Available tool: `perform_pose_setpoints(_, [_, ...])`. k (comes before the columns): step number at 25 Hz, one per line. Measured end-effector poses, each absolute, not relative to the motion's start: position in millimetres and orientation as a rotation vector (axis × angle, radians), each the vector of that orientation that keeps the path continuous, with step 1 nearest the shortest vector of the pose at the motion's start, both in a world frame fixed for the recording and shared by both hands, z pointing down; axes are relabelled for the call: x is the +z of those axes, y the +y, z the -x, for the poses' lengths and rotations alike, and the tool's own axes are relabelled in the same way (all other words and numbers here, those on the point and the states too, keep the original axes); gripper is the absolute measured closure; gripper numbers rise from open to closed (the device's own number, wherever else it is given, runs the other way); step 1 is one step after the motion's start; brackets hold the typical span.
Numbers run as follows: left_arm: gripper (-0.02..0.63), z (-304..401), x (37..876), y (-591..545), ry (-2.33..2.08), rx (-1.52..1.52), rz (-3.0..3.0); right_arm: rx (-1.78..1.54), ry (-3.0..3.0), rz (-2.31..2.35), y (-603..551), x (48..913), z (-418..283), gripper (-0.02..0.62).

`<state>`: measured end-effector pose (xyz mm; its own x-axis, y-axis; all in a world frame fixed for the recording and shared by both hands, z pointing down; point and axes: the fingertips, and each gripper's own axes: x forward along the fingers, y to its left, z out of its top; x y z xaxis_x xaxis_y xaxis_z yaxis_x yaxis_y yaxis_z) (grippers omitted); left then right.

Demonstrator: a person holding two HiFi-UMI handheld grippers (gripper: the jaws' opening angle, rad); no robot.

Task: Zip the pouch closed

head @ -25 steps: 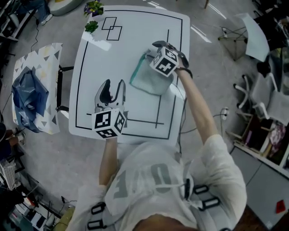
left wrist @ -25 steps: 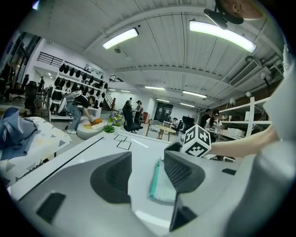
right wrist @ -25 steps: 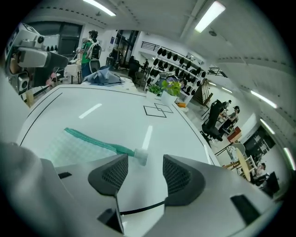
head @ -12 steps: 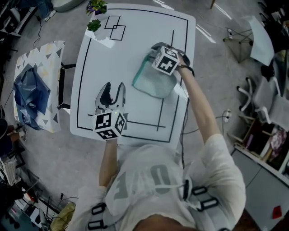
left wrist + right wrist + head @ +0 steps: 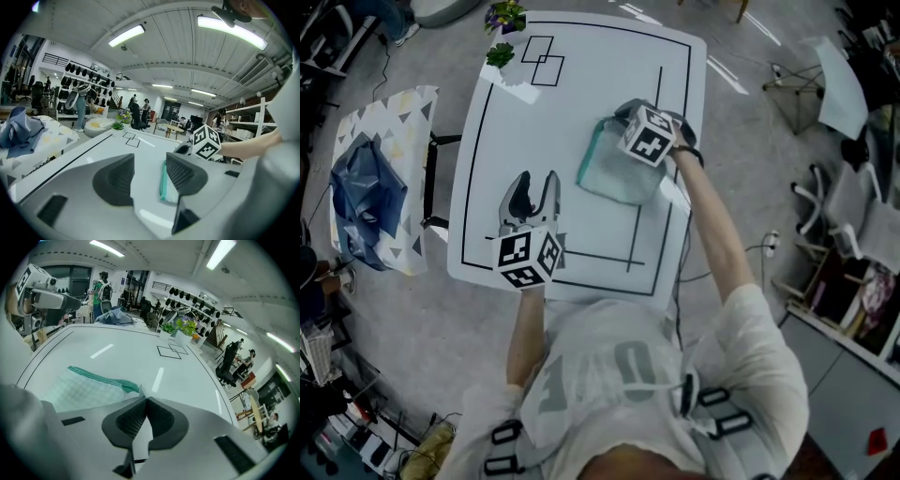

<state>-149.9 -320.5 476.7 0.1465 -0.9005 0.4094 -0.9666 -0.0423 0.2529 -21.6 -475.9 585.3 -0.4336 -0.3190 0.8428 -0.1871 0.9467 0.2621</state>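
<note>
A pale see-through pouch (image 5: 614, 176) with a teal zipper strip (image 5: 101, 377) lies flat on the white table (image 5: 581, 75), right of centre. My right gripper (image 5: 628, 118) bends over its far corner, mostly hidden under its marker cube in the head view. In the right gripper view its jaws (image 5: 146, 403) have just been closing and now meet on the pouch's corner at the end of the zipper. My left gripper (image 5: 534, 180) rests open over bare table to the pouch's left, nothing between its pads (image 5: 185, 174). From there the pouch (image 5: 164, 185) lies just past the right pad.
A small potted plant (image 5: 500, 54) and square outlines drawn on the table sit at the far left corner. A side table with blue cloth (image 5: 366, 187) stands to the left. Chairs and clutter stand on the floor to the right (image 5: 848, 216).
The right gripper's cube has shifted slightly over the pouch's far corner. The left gripper and the pouch have stayed where they were.
</note>
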Motion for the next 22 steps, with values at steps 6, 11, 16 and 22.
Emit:
perform_pose_setpoints(6, [0.402, 152.2, 455.4, -321.3, -1.784, 0.110, -1.996, -0.285, -2.095, -0.532, -471.4, 537.5, 23.6, 0.586])
perform_pose_setpoints(11, [0.403, 148.6, 428.9, -318.6, -1.791, 0.043, -2.040, -0.378, -2.151, -0.700, -448.5, 478.9, 23.5, 0.586])
perform_pose_setpoints(16, [0.403, 141.7, 400.1, -313.8, -1.789, -0.003, -2.101, -0.495, -2.192, -0.847, -416.4, 425.8, 22.6, 0.586])
perform_pose_setpoints(22, [0.402, 126.9, 360.6, -302.7, -1.741, -0.134, -2.156, -0.601, -2.263, -1.083, -378.7, 365.2, 17.6, 0.588])
